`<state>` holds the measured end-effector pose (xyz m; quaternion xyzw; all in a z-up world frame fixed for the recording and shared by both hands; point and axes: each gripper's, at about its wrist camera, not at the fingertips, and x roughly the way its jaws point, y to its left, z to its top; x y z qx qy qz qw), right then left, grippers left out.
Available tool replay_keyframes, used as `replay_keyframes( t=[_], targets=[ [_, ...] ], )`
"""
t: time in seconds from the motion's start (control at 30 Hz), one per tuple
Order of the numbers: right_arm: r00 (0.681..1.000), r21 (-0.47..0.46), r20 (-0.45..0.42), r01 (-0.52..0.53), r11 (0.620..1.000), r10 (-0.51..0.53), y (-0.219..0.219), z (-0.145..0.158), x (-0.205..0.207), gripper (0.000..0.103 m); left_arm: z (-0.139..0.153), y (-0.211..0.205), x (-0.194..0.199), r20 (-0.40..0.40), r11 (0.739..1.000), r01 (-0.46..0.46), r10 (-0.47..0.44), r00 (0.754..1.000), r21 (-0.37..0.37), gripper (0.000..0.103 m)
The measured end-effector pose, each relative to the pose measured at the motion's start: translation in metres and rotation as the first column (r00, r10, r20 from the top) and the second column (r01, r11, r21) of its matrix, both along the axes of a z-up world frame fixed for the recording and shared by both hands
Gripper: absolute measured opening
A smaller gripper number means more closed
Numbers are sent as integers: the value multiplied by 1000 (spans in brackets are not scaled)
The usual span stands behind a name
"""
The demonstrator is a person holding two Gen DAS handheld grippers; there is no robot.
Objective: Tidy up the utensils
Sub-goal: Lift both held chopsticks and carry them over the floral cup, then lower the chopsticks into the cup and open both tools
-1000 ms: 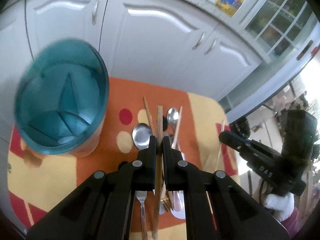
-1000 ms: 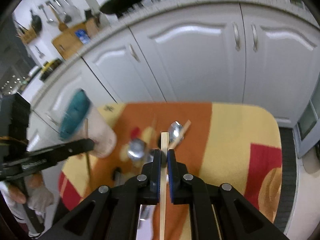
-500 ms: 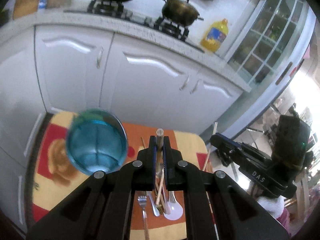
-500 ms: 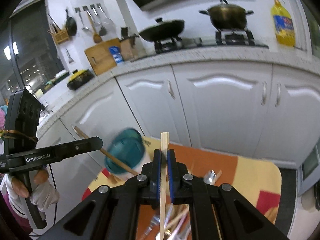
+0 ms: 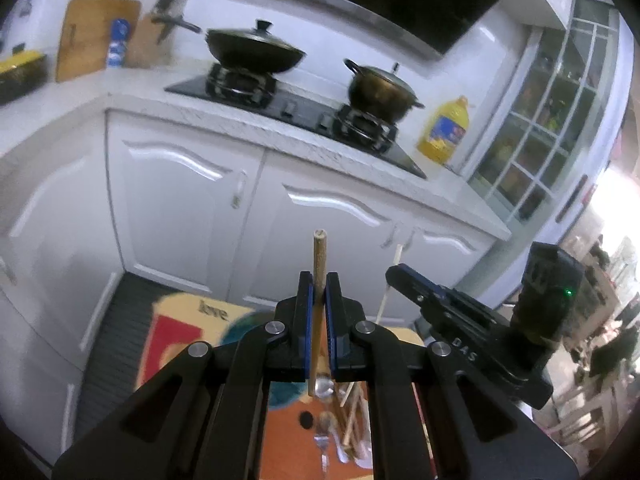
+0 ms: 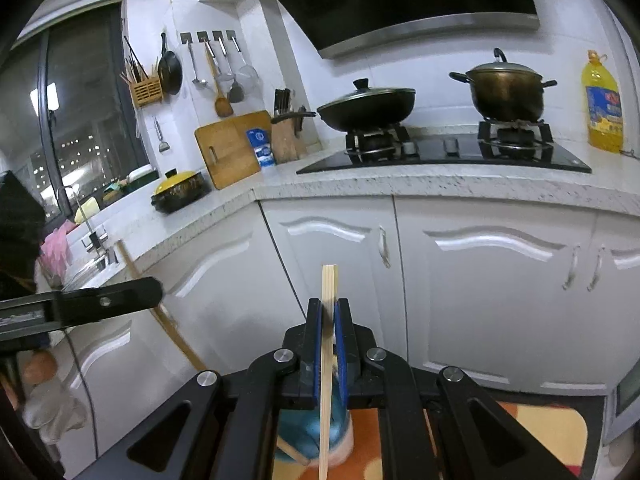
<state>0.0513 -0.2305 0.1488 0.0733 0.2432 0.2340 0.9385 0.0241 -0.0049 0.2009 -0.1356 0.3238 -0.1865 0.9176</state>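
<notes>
My left gripper (image 5: 317,286) is shut on a brown wooden chopstick (image 5: 319,256) that stands upright between its pads. My right gripper (image 6: 328,310) is shut on a pale wooden chopstick (image 6: 329,284), also upright. Both are raised high above the orange mat (image 5: 296,444). The blue utensil holder (image 6: 308,432) stands on the mat below my right gripper; a blurred part of it also shows in the left wrist view (image 5: 240,332). Spoons, a fork and more chopsticks (image 5: 340,428) lie on the mat. Each gripper shows in the other's view: the left one (image 6: 100,304), the right one (image 5: 440,300).
White cabinet doors (image 6: 480,292) rise behind the mat under a counter with a hob (image 6: 440,152), a wok (image 6: 368,108) and a pot (image 6: 504,92). A yellow oil bottle (image 6: 604,108) stands at the right, a cutting board (image 6: 232,148) at the left.
Both grippers have risen and tilted up with their chopsticks. The views swung from the mat and holder to the cabinets and stove. The holder has dropped to the bottom of the views.
</notes>
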Motion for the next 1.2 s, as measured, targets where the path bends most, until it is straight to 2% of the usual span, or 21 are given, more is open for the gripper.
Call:
replay_keyframes(
  t=[0.2, 0.37, 0.53, 0.73, 0.97, 1.03, 1.13, 1.2],
  targets=[
    [999, -31, 32, 19, 999, -18, 30, -10, 29, 6, -3, 20, 17, 19, 996, -76, 75, 997, 52, 4],
    [999, -55, 30, 28, 998, -26, 45, -31, 47, 6, -31, 19, 35, -4, 987, -115, 116, 993, 111, 4],
    [999, -75, -39, 16, 997, -19, 48, -64, 60, 6, -67, 11, 50, -45, 978, -122, 131, 990, 169, 4],
    [992, -77, -129, -13, 997, 3, 41, -96, 64, 6, -101, 6, 65, -117, 978, -115, 136, 984, 174, 4],
    [977, -45, -208, -59, 997, 48, 40, -107, 68, 6, -112, 5, 70, -147, 975, -135, 162, 976, 175, 4],
    [975, -43, -215, -57, 997, 47, 38, -107, 67, 6, -112, 6, 68, -149, 975, -139, 165, 975, 171, 6],
    [973, -28, -226, -49, 998, 41, 33, -108, 63, 13, -112, 6, 64, -147, 975, -140, 166, 975, 173, 18],
    [971, -21, -234, -43, 999, 37, 30, -109, 60, 22, -112, 6, 62, -152, 976, -139, 164, 975, 165, 26]
  ],
)
